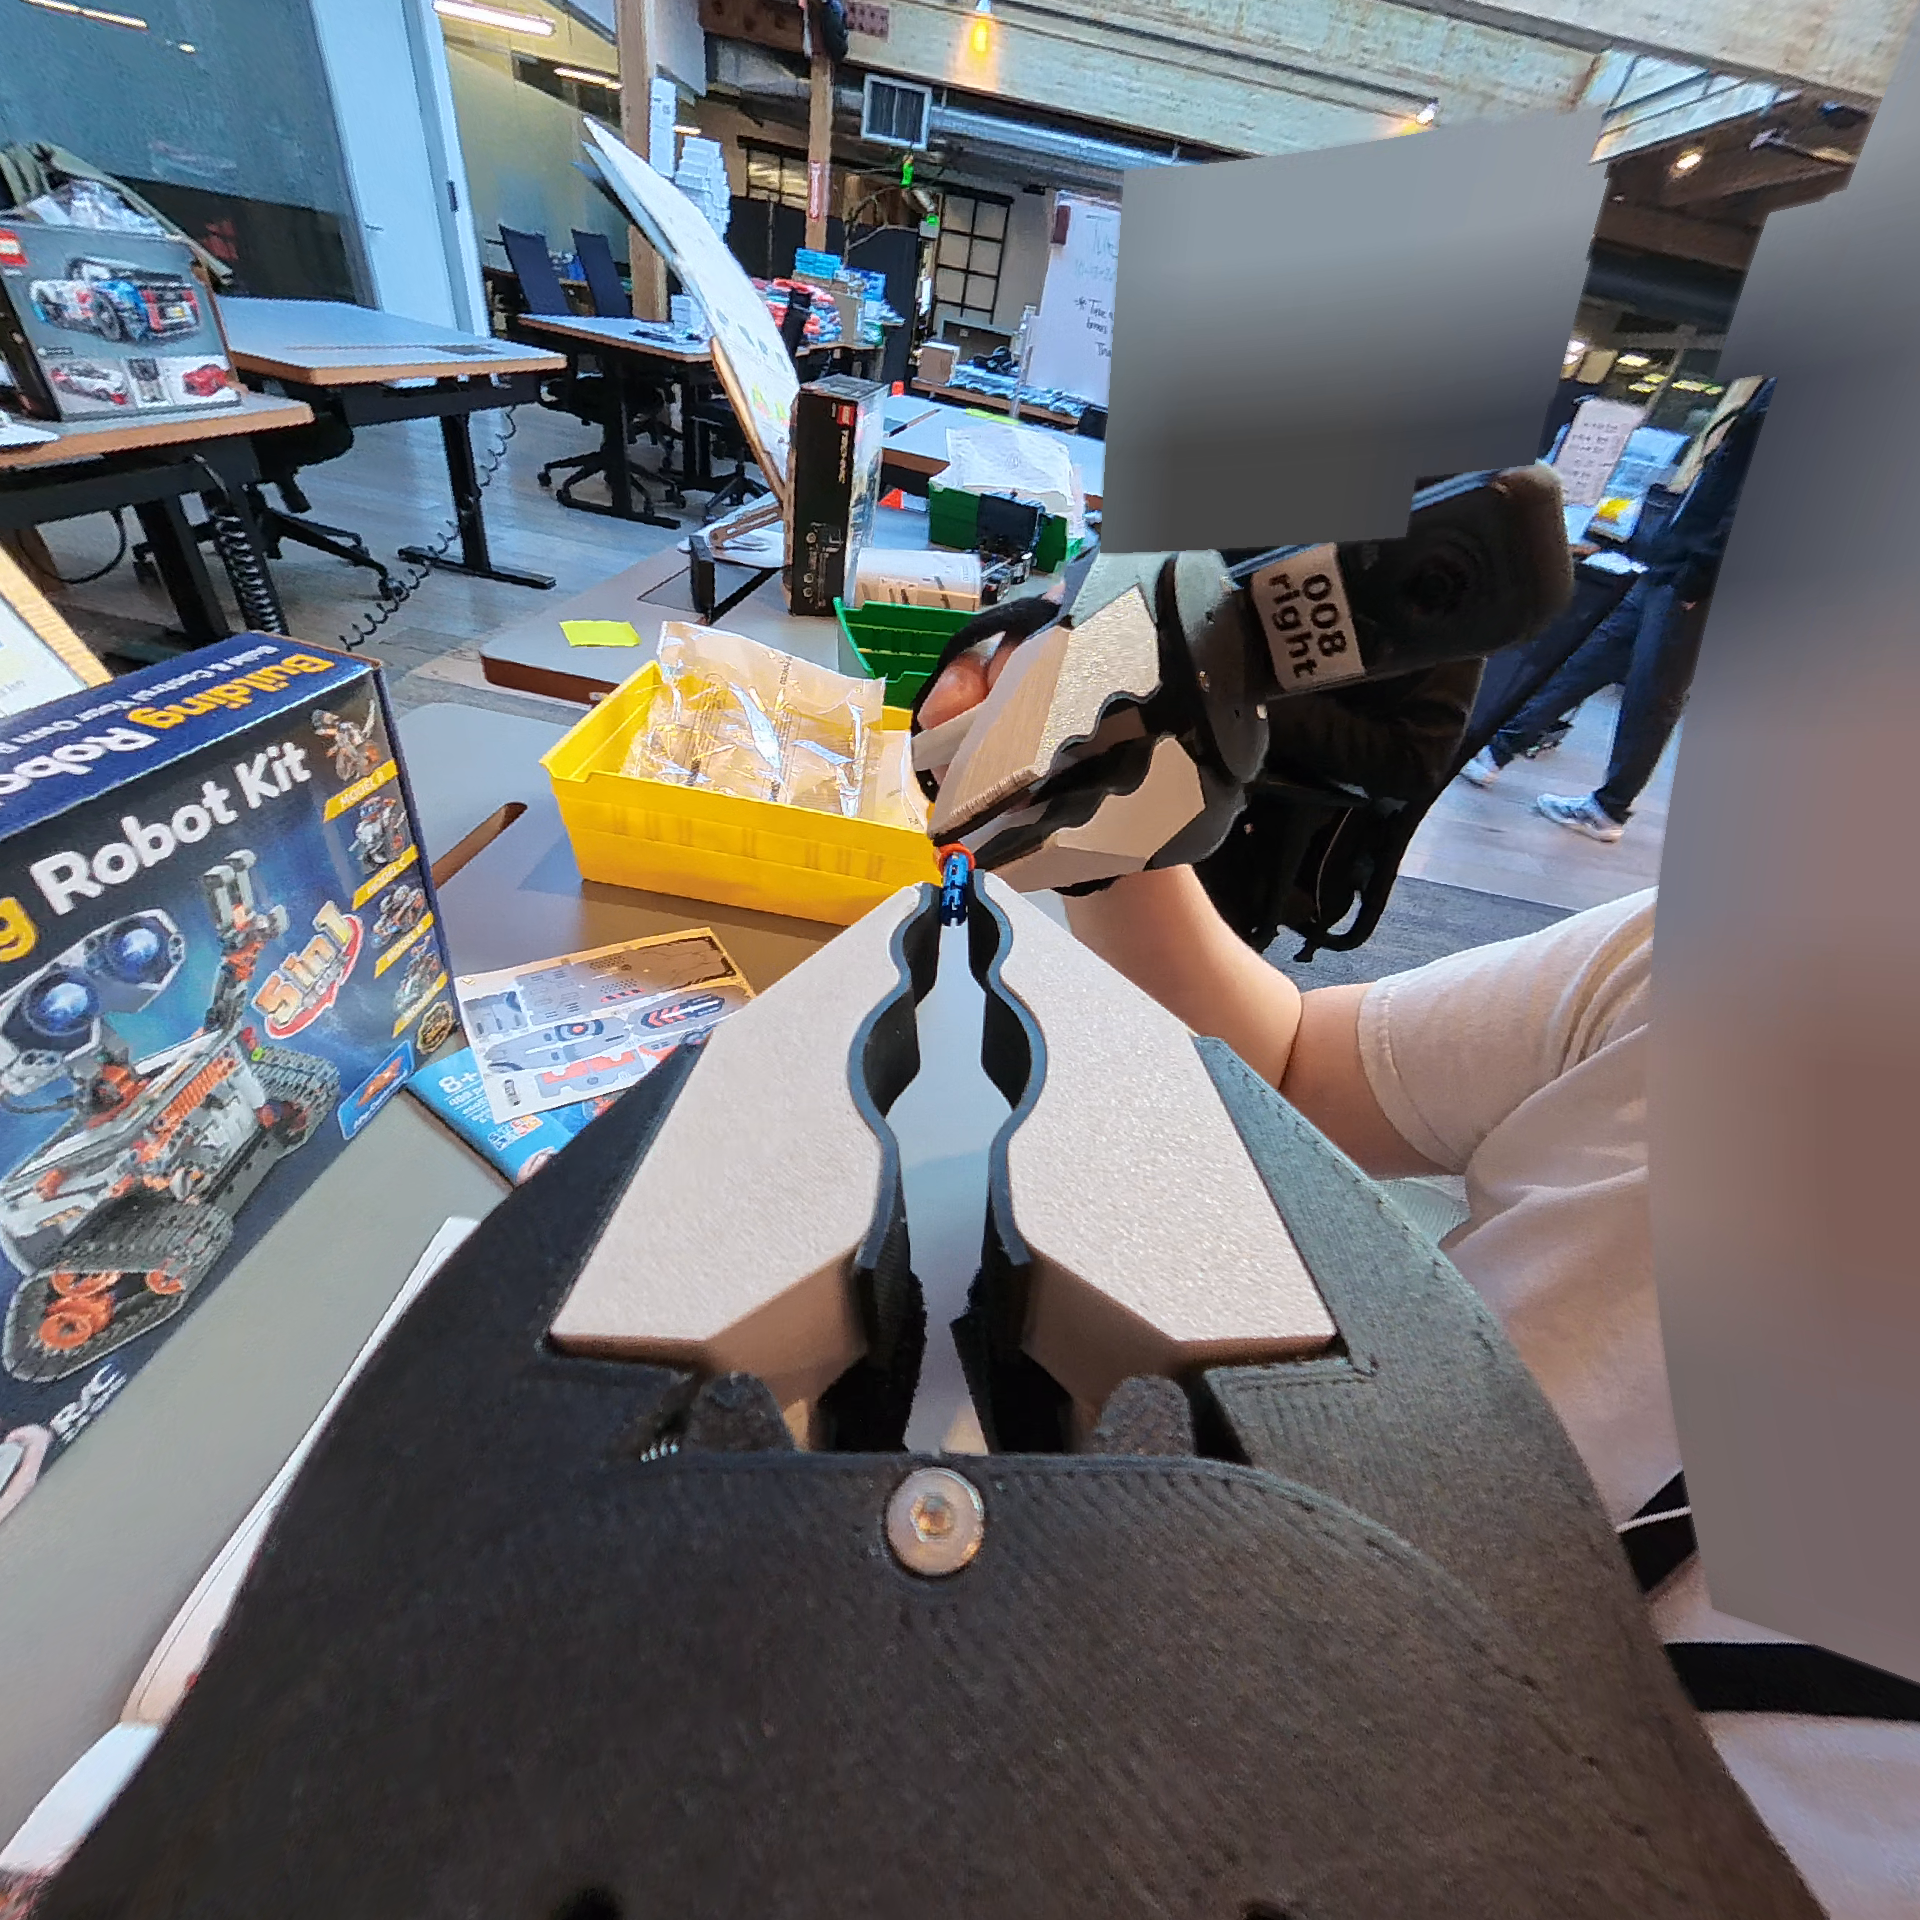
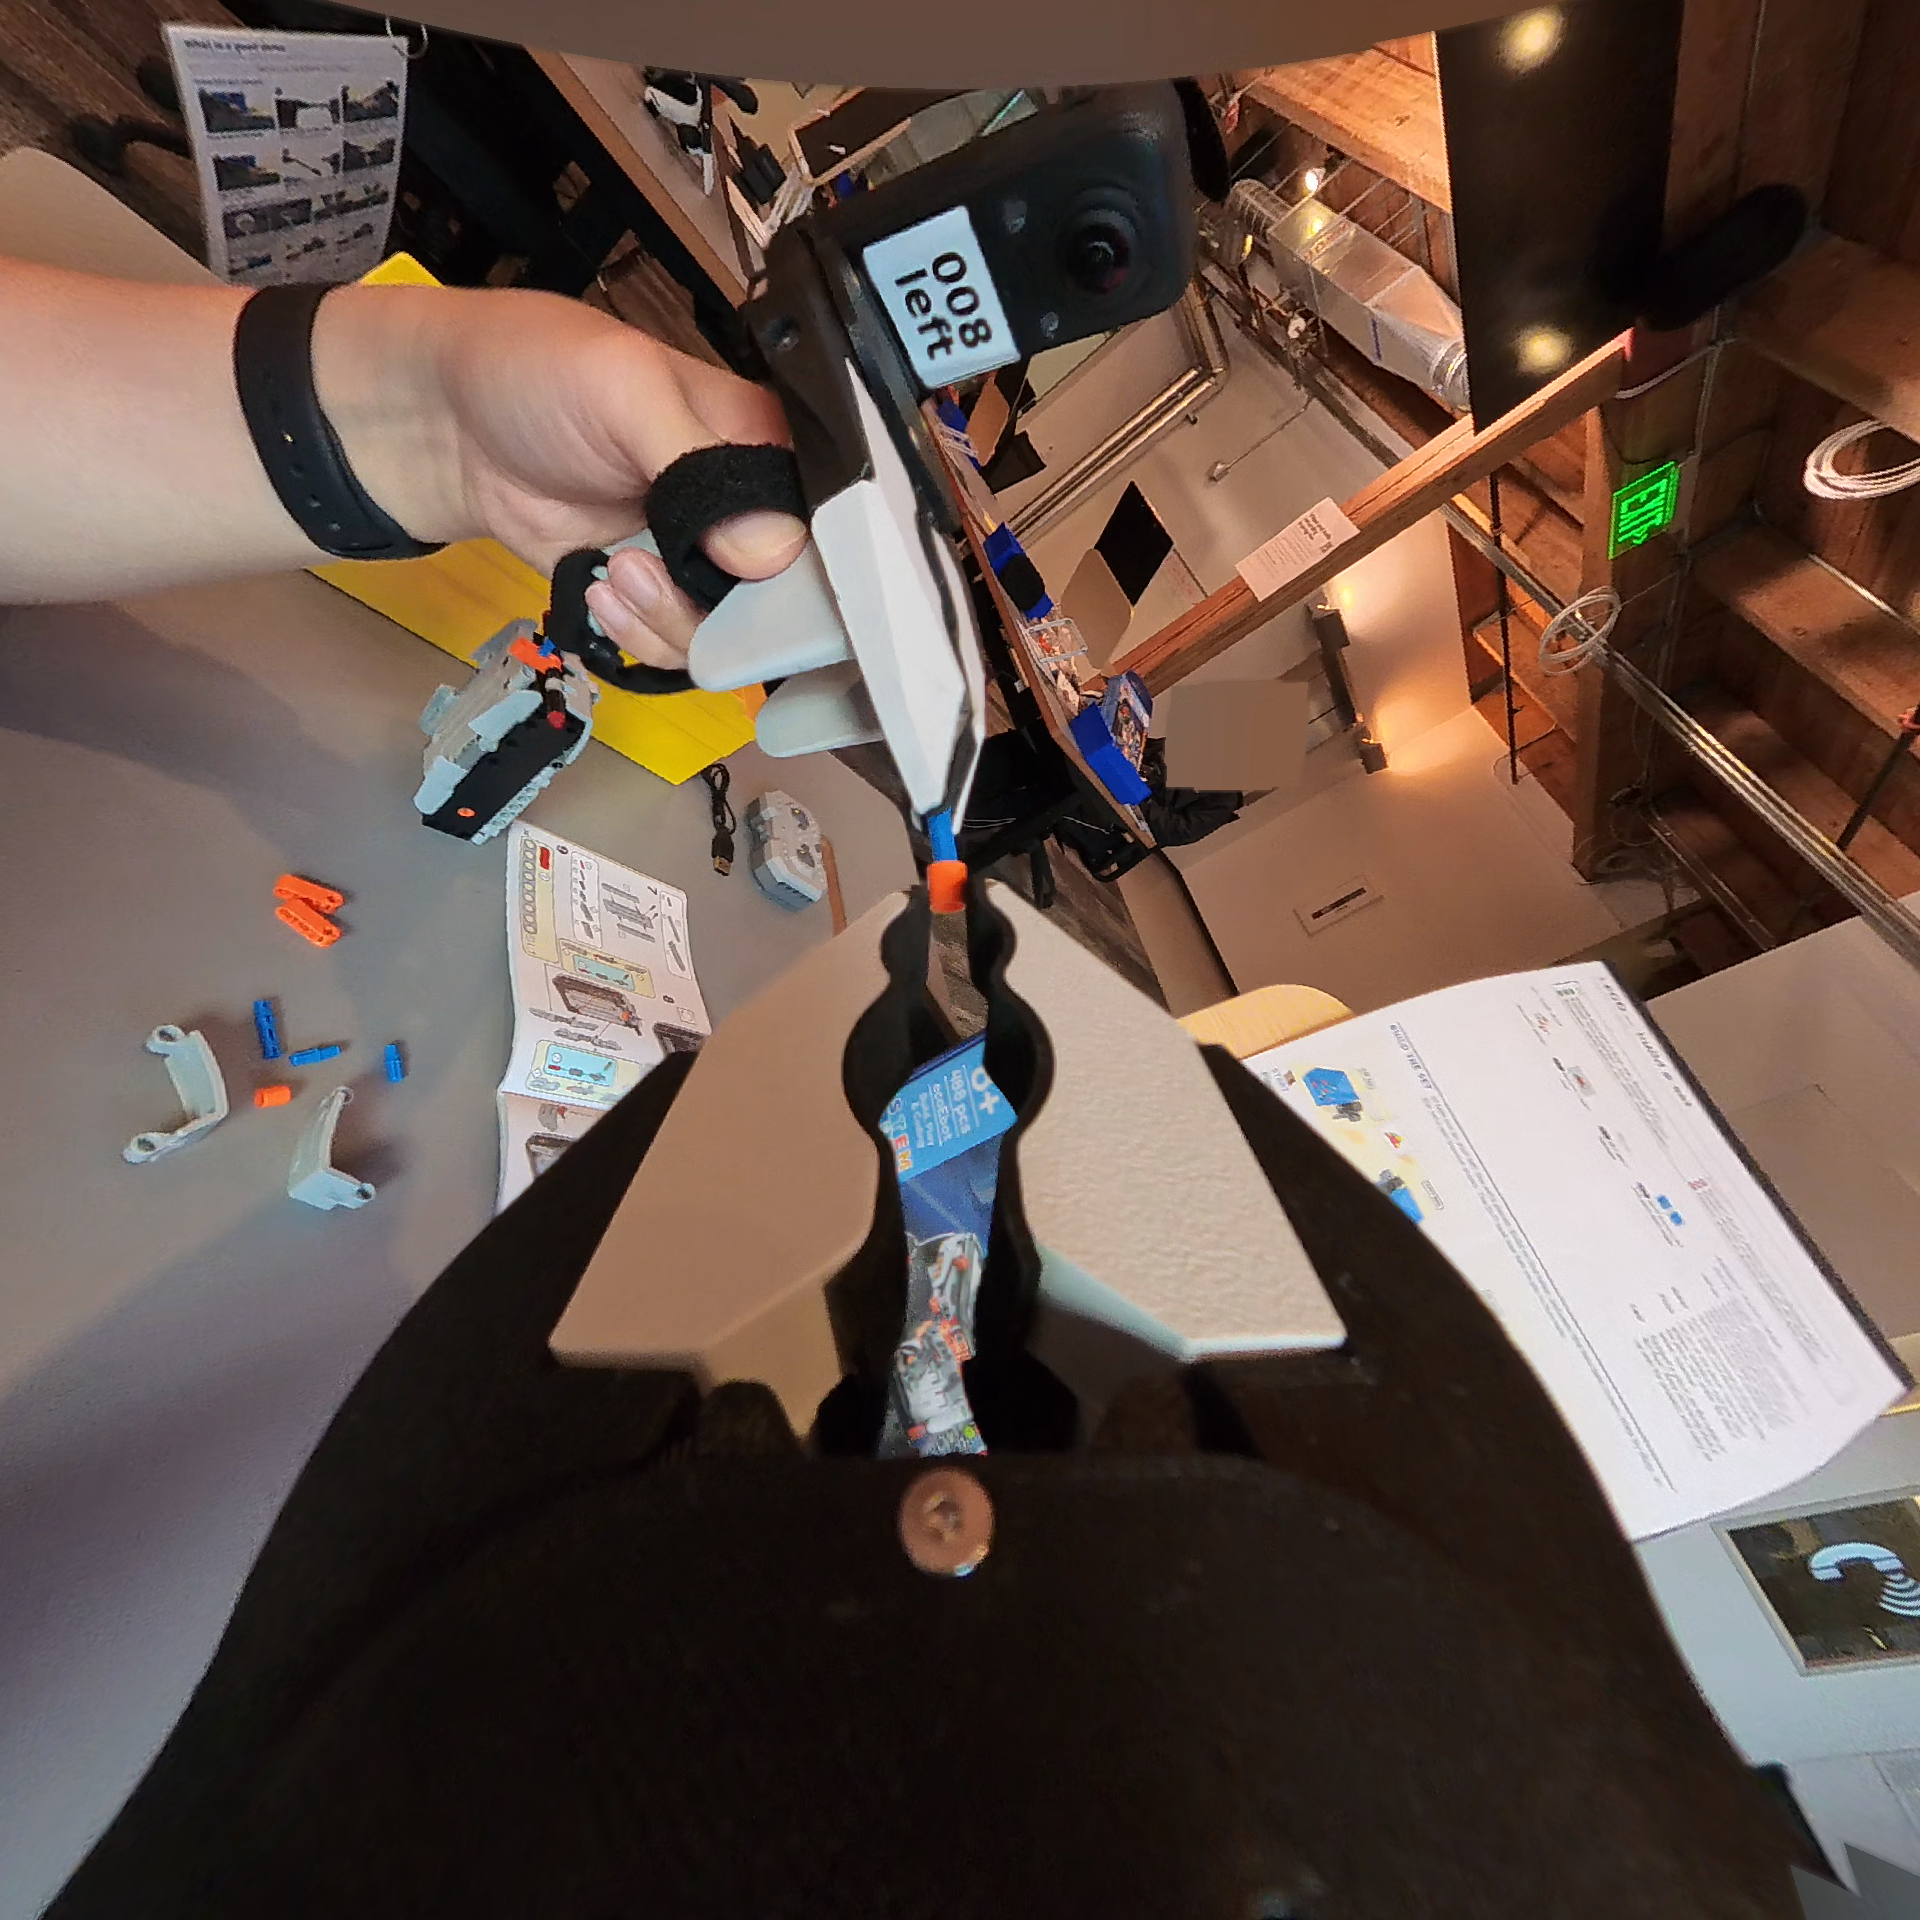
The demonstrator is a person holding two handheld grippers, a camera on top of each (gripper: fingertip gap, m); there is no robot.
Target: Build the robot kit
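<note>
A: What do the two claws hold?

B: The left gripper (image 1: 954,902) pinches a small blue pin (image 1: 954,900) at its very tips. The right gripper (image 2: 943,902) pinches an orange bush (image 2: 943,885), and the two pieces meet end to end, tip against tip, in the air above the table (image 2: 208,1351).

A: How much free room is there around them?

B: A good deal. Both claws hang clear of the grey tabletop, with nothing touching them from the sides. In the left wrist view the yellow bin (image 1: 727,831) of clear bags sits just beyond the tips, and the blue kit box (image 1: 197,997) stands well off to the left, near the table's edge.

A: And below?

B: In the right wrist view, loose parts lie scattered on the table: two orange beams (image 2: 308,909), several small blue pins (image 2: 267,1027), and two grey curved pieces (image 2: 187,1091). A half-built grey and black model (image 2: 499,743) rests beside a yellow sheet (image 2: 520,613), and a folded instruction booklet (image 2: 597,966) lies open near it. A printed paper sheet (image 2: 1590,1226) lies at the right.

A: The room?

B: An open workshop with desks, chairs, wooden beams and ceiling lamps; a person walks by at the far right in the left wrist view.
</note>
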